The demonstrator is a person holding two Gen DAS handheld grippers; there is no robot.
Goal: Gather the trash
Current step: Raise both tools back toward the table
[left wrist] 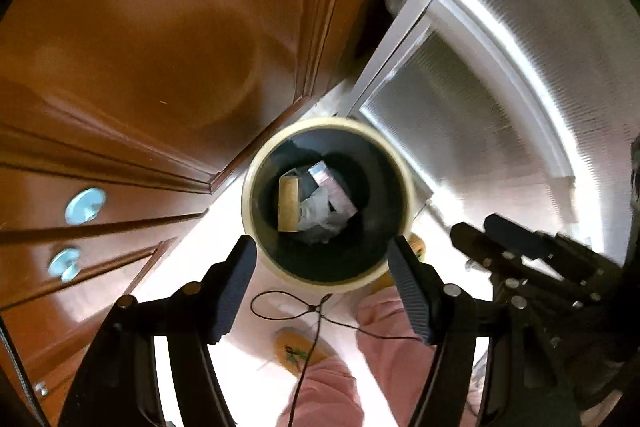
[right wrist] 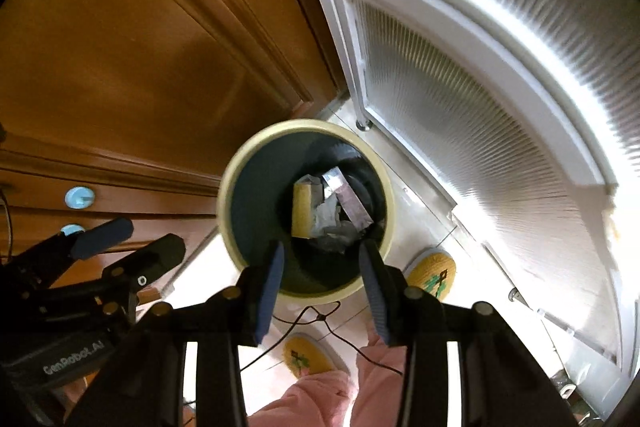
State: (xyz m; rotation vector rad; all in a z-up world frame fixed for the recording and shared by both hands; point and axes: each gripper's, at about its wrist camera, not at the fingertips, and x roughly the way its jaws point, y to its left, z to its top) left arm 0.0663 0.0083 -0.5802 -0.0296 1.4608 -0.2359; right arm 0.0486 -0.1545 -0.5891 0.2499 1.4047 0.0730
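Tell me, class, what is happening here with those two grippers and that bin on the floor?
A person in pink trousers and yellow slippers holds two grippers pointing down over a round trash bin on the floor, between a wooden cabinet and a white door. The left gripper and the right gripper are both open with nothing between their fingers. Trash, including a cardboard piece and crumpled paper, already lies at the bottom of the bin.

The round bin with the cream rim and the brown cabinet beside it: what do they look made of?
The round bin with the cream rim looks like moulded plastic: smooth, matte, with a uniform rolled lip and a dark inner wall. The brown cabinet looks like varnished wood or wood veneer: glossy reflections and routed panel mouldings. Motion blur hides any grain, so I cannot tell which.
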